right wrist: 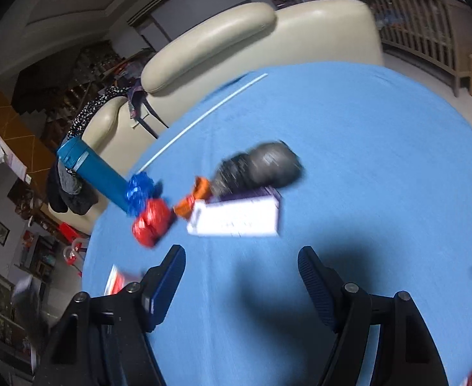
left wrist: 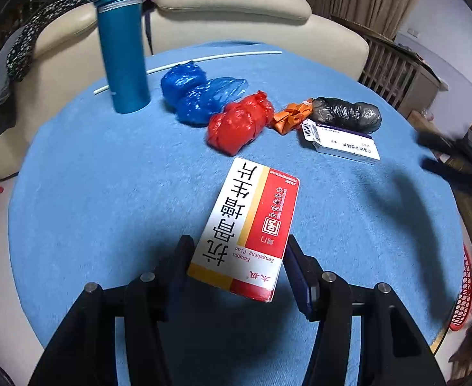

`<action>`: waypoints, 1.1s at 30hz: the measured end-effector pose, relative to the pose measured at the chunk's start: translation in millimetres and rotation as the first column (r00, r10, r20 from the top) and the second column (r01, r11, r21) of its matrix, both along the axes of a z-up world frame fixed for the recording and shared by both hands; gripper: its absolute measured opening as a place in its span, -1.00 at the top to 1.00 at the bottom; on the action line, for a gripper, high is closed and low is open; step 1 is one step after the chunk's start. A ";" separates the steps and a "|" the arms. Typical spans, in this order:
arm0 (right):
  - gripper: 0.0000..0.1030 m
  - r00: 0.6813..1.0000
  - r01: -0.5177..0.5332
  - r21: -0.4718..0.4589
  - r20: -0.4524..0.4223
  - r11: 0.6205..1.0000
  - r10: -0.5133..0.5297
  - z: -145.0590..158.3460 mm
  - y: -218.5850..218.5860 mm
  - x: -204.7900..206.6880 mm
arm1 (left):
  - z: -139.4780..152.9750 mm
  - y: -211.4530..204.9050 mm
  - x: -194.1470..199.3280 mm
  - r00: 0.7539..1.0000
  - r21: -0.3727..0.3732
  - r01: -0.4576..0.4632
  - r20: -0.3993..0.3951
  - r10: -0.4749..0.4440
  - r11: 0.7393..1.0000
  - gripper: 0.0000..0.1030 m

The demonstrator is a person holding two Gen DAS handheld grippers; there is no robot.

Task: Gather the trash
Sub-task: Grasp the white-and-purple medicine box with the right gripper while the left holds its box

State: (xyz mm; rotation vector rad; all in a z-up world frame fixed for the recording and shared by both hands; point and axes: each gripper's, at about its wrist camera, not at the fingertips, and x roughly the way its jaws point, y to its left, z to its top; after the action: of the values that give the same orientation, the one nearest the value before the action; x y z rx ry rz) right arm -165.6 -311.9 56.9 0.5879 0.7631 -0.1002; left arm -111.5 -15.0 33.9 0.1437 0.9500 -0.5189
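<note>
Left wrist view: the left gripper (left wrist: 239, 259) is clenched on the near end of a red-and-white medicine box (left wrist: 252, 222), a finger pressed to each long side. The grip sits across the short width, probably because that is the span the jaws can close on. The box's long axis runs from about 6 o'clock to 12 o'clock, leaning slightly toward 1, its far end pointing away from the camera and its printed face up. It appears tipped, near end raised over the blue tablecloth (left wrist: 91, 193), though I cannot be sure the far end is clear of the cloth.

Farther out, at 12 to 2 o'clock, the remaining trash lies in a loose row: a red bag wad (left wrist: 239, 124), two blue bag wads (left wrist: 200, 91), an orange wrapper (left wrist: 292, 114), a purple-and-white box (left wrist: 344, 143) and a black bag wad (left wrist: 347, 114). A teal flask (left wrist: 123, 41) stands upright at 11 o'clock, likely not trash.

Right wrist view, blurred: the right gripper (right wrist: 240, 263) is released, jaws wide with only cloth between them, aimed toward the purple-and-white box at 12 o'clock, probably its next pick.
</note>
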 end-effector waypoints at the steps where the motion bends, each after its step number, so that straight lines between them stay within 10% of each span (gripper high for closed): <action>1: -0.48 1.000 -0.004 0.006 -0.006 1.000 0.004 -2.9 -0.4 14.2 | 0.4 2.0 -0.6 1.000 -0.002 -0.004 0.000 0.004 1.000 -0.12; 7: -0.48 0.996 0.017 -0.060 -0.090 0.998 -0.022 -28.7 2.3 64.8 | -1.1 -0.2 -0.5 1.000 -0.003 -0.001 0.005 0.001 1.000 -0.12; 11: -0.48 0.978 -0.196 0.059 -0.055 0.979 0.199 -30.6 39.4 62.7 | -1.0 1.5 2.0 1.000 -0.012 0.000 0.008 0.000 1.000 -0.12; 27: -0.47 0.909 -0.410 -0.322 -0.215 0.853 0.356 -39.2 84.0 110.7 | -6.0 -1.9 9.7 1.000 -0.005 -0.011 -0.022 0.011 1.000 -0.08; 33: -0.02 0.902 -0.419 -0.254 -0.227 0.872 0.368 -48.2 74.7 99.3 | -6.6 -3.7 17.9 0.999 -0.008 -0.016 -0.039 0.016 1.000 -0.09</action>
State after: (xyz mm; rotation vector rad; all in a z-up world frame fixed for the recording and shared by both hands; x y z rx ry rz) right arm -66.3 -237.1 8.7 0.1264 1.0029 0.1148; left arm -93.6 -18.6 27.3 0.1193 0.9867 -0.5125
